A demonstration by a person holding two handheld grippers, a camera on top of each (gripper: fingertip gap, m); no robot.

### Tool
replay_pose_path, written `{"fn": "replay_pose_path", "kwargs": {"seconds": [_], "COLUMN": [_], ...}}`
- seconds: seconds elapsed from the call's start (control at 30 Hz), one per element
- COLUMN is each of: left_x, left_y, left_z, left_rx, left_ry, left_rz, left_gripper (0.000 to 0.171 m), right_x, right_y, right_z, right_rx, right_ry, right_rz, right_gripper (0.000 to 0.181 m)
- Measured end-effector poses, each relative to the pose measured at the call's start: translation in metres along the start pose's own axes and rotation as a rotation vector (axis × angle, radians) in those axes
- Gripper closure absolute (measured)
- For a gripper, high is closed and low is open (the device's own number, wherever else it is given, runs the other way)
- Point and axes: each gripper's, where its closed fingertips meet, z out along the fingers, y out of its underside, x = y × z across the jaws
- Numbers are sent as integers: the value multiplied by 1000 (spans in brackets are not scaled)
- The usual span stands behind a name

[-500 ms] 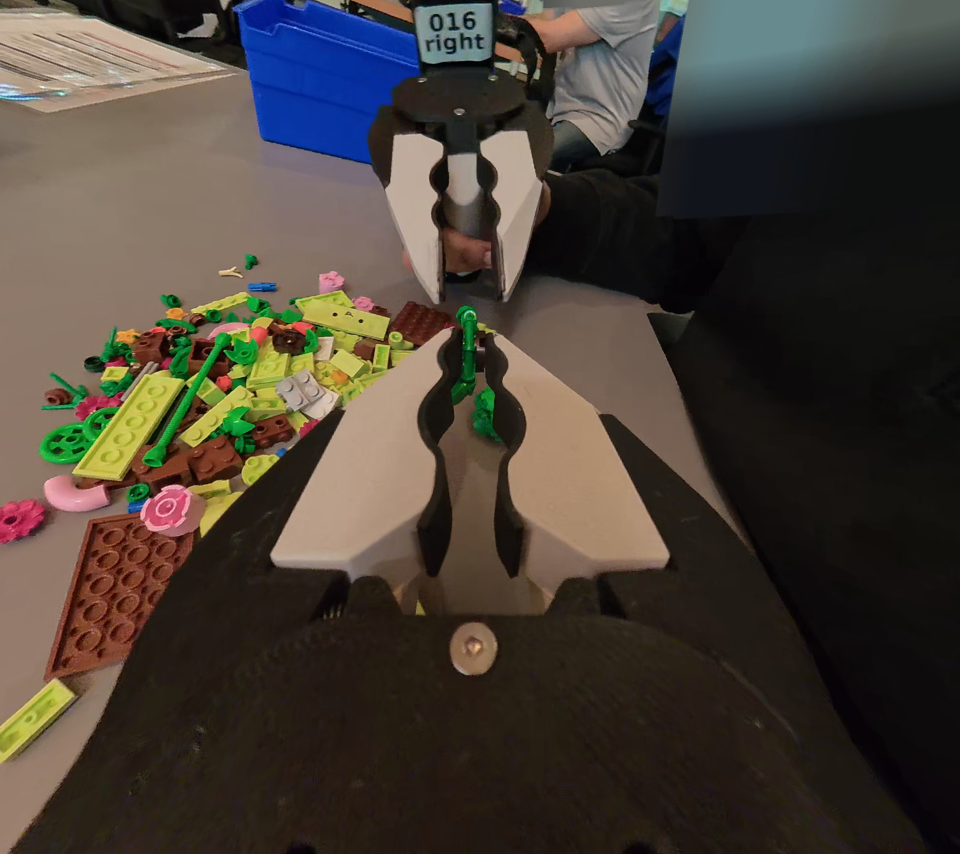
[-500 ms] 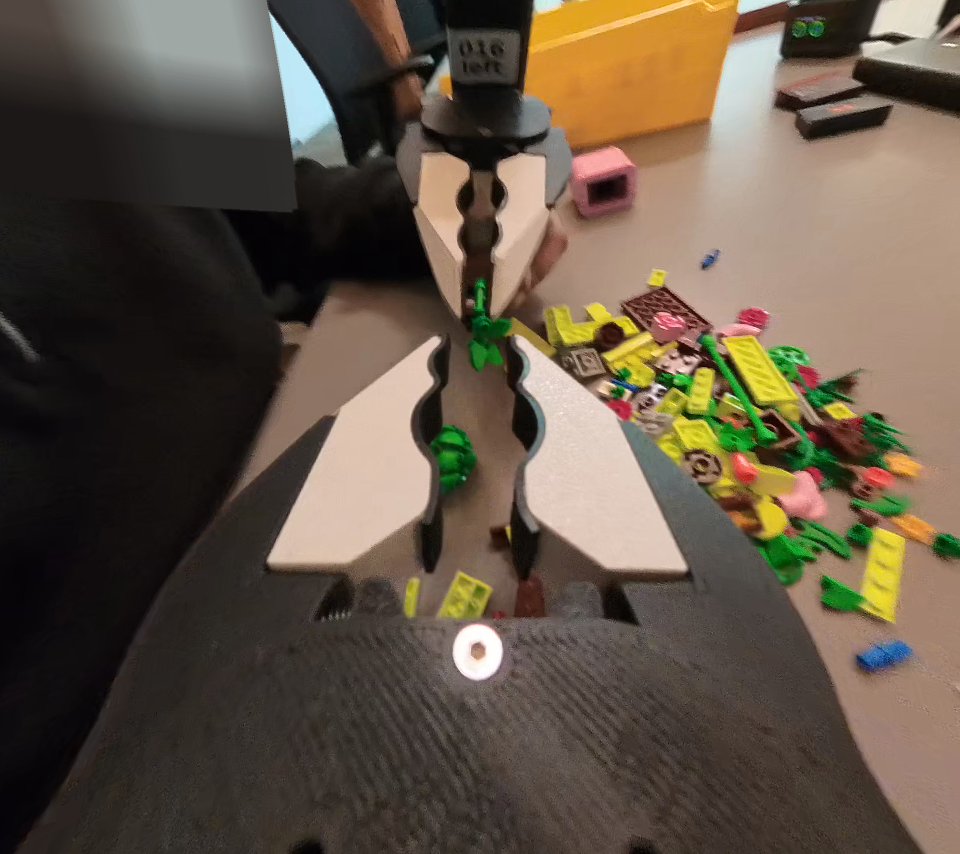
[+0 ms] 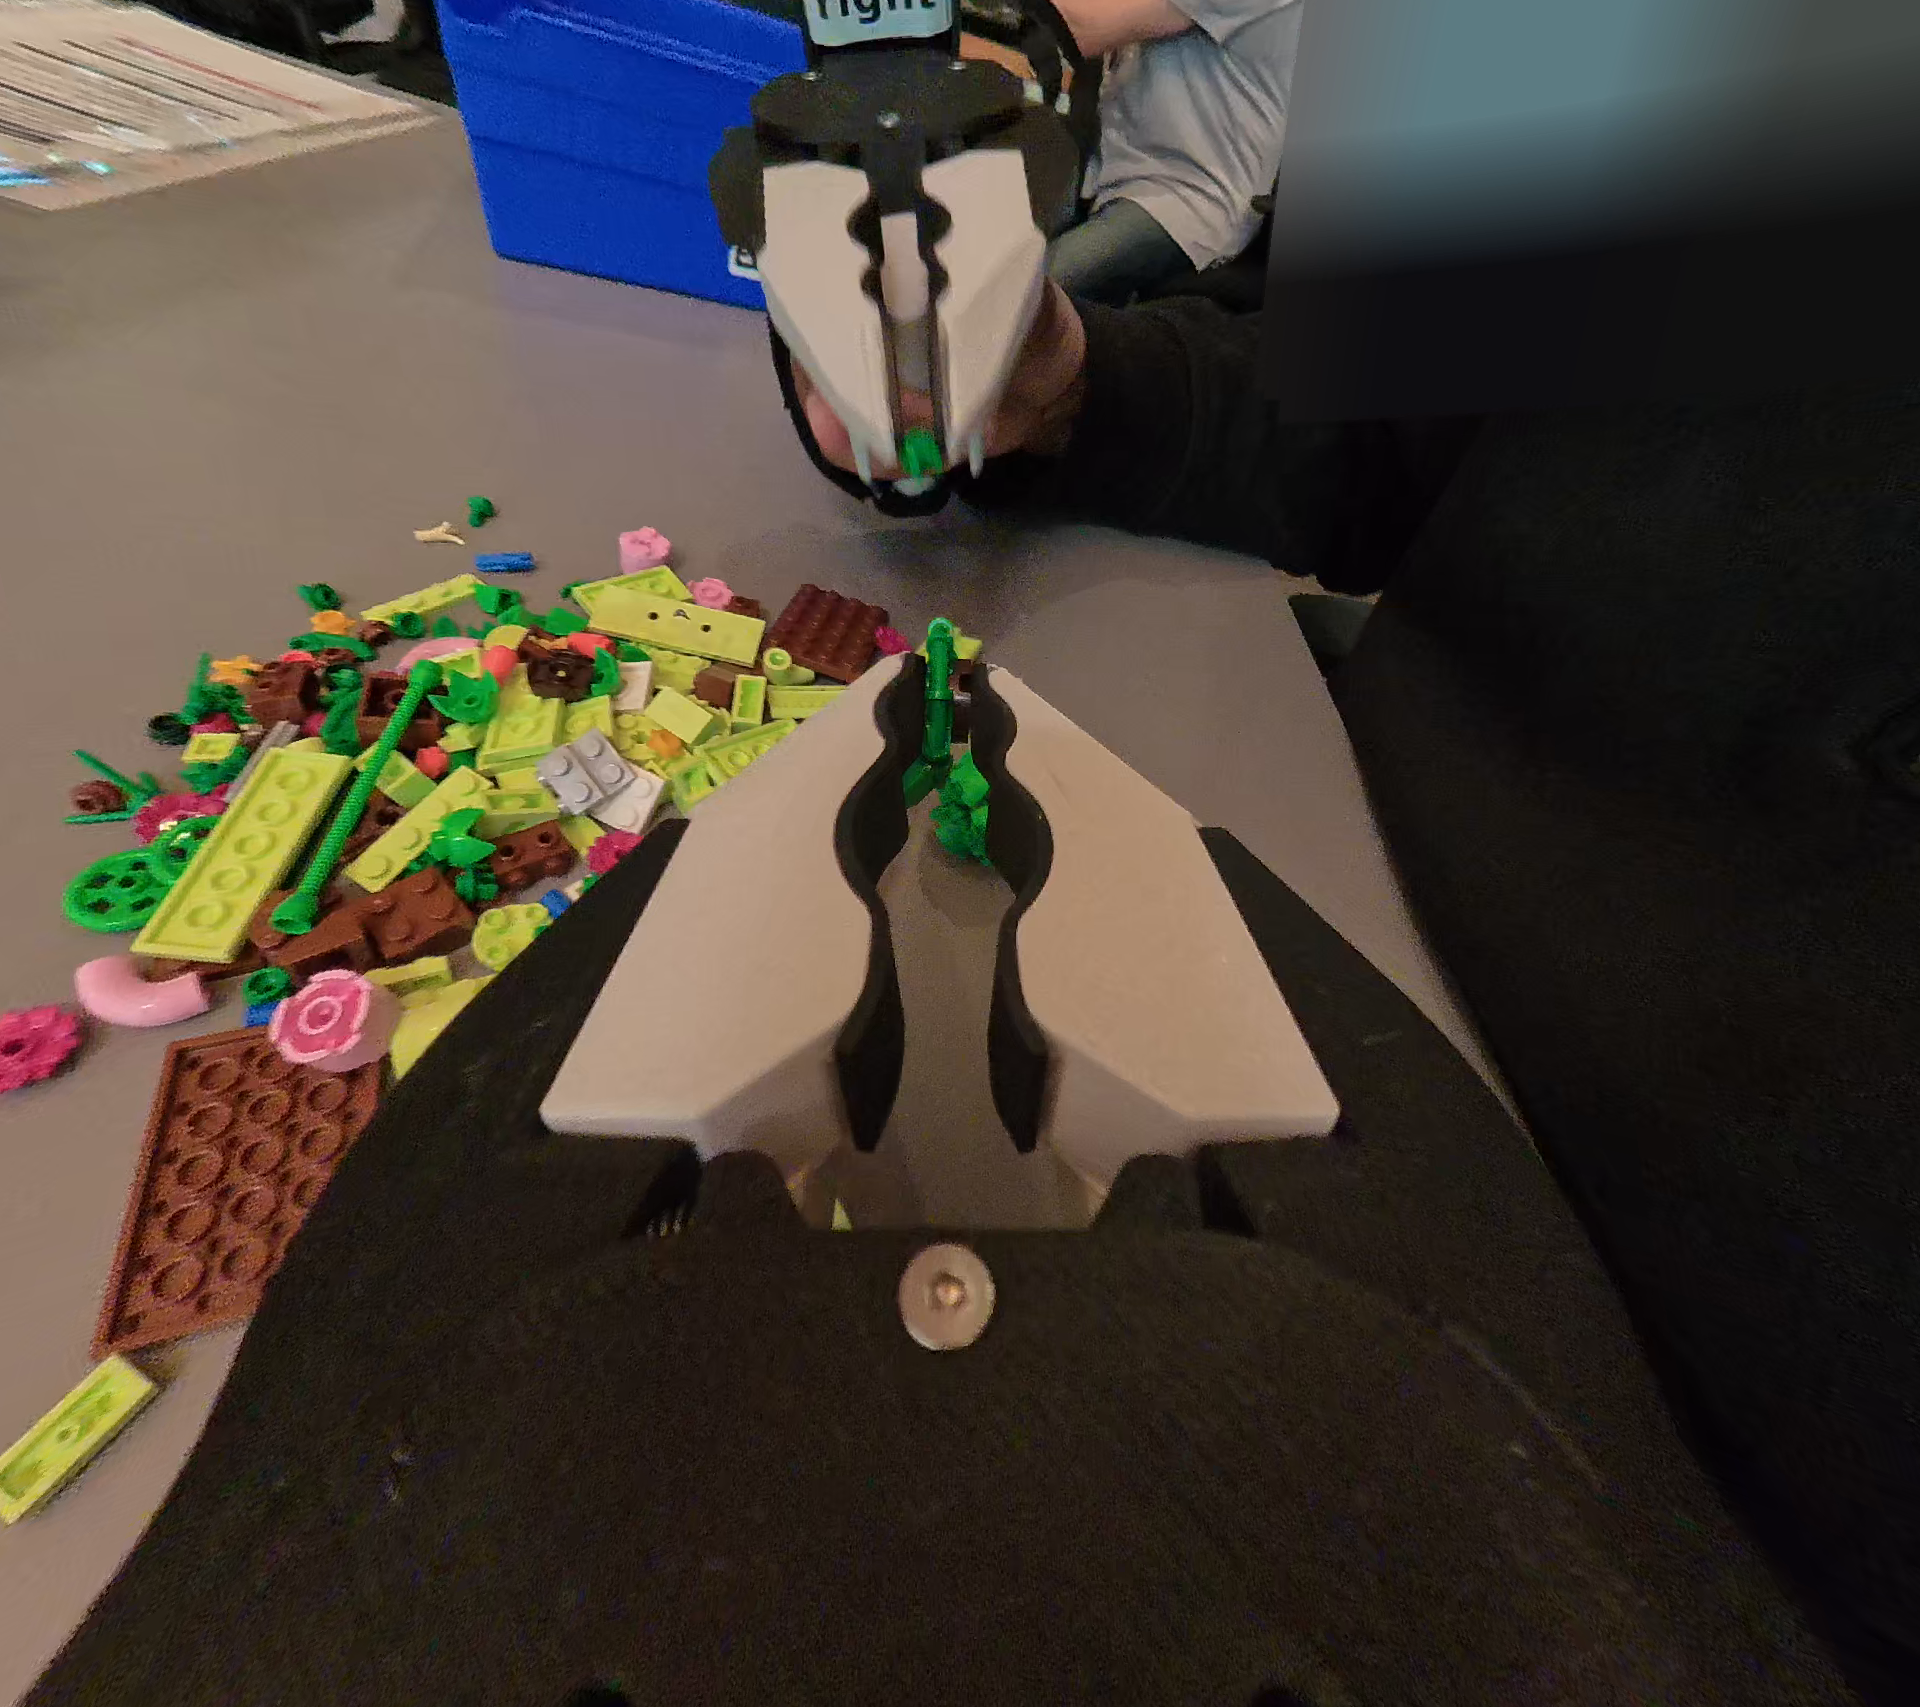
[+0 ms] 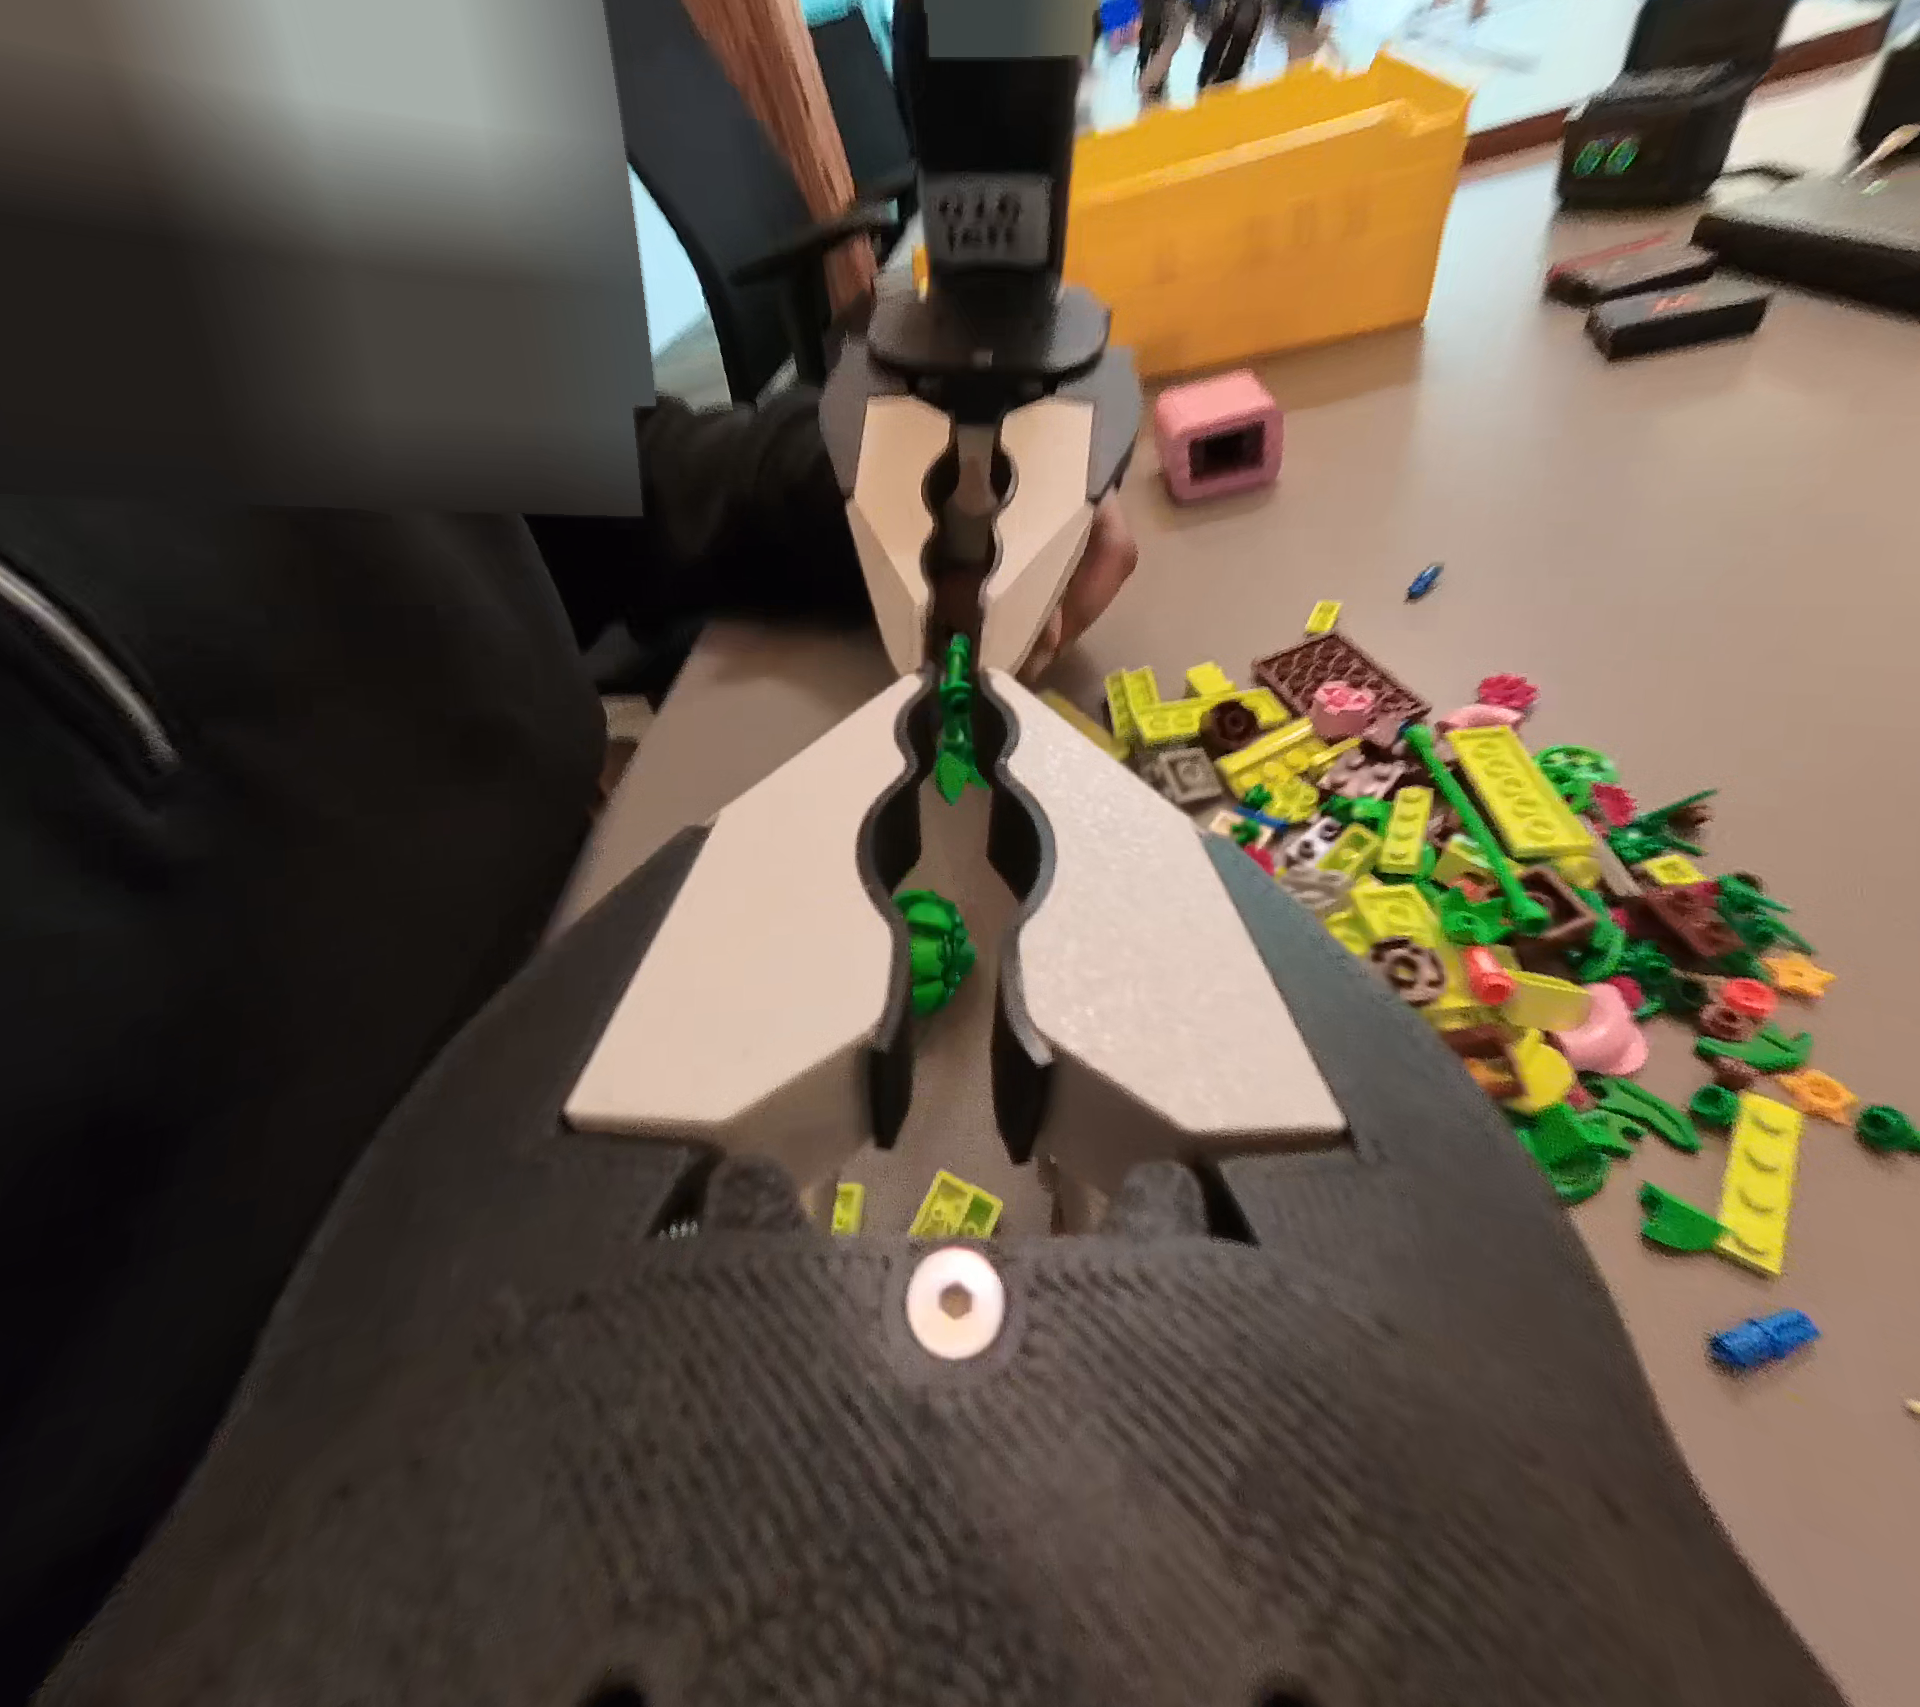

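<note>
Facing each other above the grey desk (image 3: 436,369), the two hand-held grippers meet tip to tip. The left hand-held gripper (image 3: 940,670) has its fingers nearly closed on a thin green plant stem (image 3: 938,701), which stands upright between the tips; green leaves (image 3: 961,810) hang at the lower part of the stem. The right hand-held gripper (image 4: 951,691) has its fingers drawn close together around the upper end of this same stem, but whether they press it I cannot tell, because this view is blurred. In the left wrist view a small green piece shows between the tips of the right hand-held gripper. A round green piece (image 4: 932,949) lies on the desk, seen in the gap between the right fingers. Beside the grippers is a loose pile of small building bricks (image 3: 416,784) in lime, brown, pink and green, with a long green rod (image 3: 358,800) on top and a brown studded plate (image 3: 234,1179) at its near edge. A blue bin (image 3: 603,130) stands behind the pile, and a yellow bin (image 4: 1268,223) and a pink hollow block (image 4: 1218,433) stand farther on the desk.
</note>
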Motion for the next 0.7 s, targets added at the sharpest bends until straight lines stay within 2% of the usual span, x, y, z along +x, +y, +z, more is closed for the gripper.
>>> {"fn": "replay_pose_path", "kwargs": {"seconds": [0.07, 0.1, 0.27, 0.37, 0.43, 0.5, 0.57, 0.7], "left_x": [-1, -2, -4, -8, -11, -12, -14, -15], "left_y": [-6, -9, -9, -8, -8, -9, -11, -17], "left_z": [-5, -6, -4, -4, -4, -4, -6, -8], "left_rx": [33, 49, 60, 65, 70, 80, 96, 139], "left_ry": [4, 3, -4, -25, -34, -37, -42, -32], "left_rz": [-13, -19, -37, -43, -57, -69, -82, -117], "left_gripper": [167, 167, 167, 167, 167, 167, 167, 167], "right_x": [10, 18, 66, 79, 83, 81, 72, 36], "right_y": [-16, -15, 40, 64, 67, 62, 49, 21], "right_z": [-21, -27, -24, -22, -23, -21, -15, 3], "right_rx": [79, 73, -269, -420, -454, -424, -340, -130], "right_ry": [27, 73, 390, 488, 524, 518, 474, 269], "right_rz": [30, 20, -68, -126, -168, -181, -179, -127], "right_gripper": [179, 178, 178, 178, 178, 167, 164, 167]}}
